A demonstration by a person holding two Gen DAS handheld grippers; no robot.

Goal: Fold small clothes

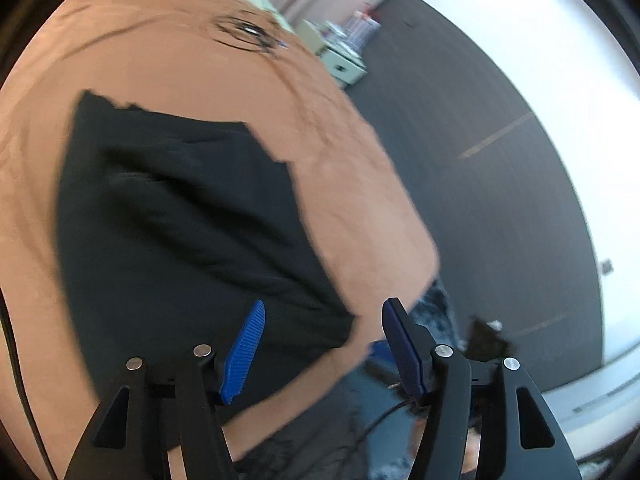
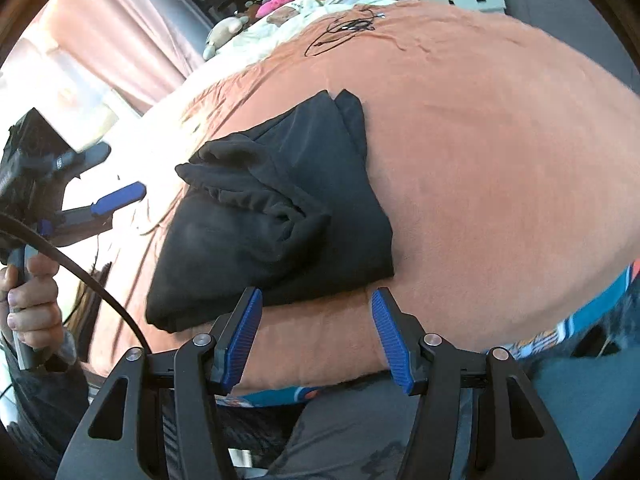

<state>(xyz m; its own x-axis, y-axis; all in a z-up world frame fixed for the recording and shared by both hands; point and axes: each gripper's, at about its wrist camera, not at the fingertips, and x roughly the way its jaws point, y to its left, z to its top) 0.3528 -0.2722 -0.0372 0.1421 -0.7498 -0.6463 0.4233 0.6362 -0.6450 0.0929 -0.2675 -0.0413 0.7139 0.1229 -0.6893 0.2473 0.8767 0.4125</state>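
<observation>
A black garment (image 1: 180, 220) lies folded on an orange blanket (image 1: 200, 68), with a bunched, ruffled edge on top in the right wrist view (image 2: 272, 208). My left gripper (image 1: 325, 308) hangs open over the garment's near right corner, with nothing pressed between its blue pads. My right gripper (image 2: 317, 296) is open just in front of the garment's near edge, above the bare blanket (image 2: 480, 160). At the left of the right wrist view, a hand (image 2: 32, 292) holds the left gripper, and one of its blue fingers (image 2: 120, 198) shows beside the garment.
A thin black cable (image 2: 344, 32) lies coiled on the far part of the blanket. Beyond it are cream bedding with soft toys (image 2: 280, 0) and a pale cabinet (image 1: 344, 64). Dark floor (image 1: 480, 160) runs along the bed's right edge. A black cord (image 2: 100, 288) trails from the left gripper.
</observation>
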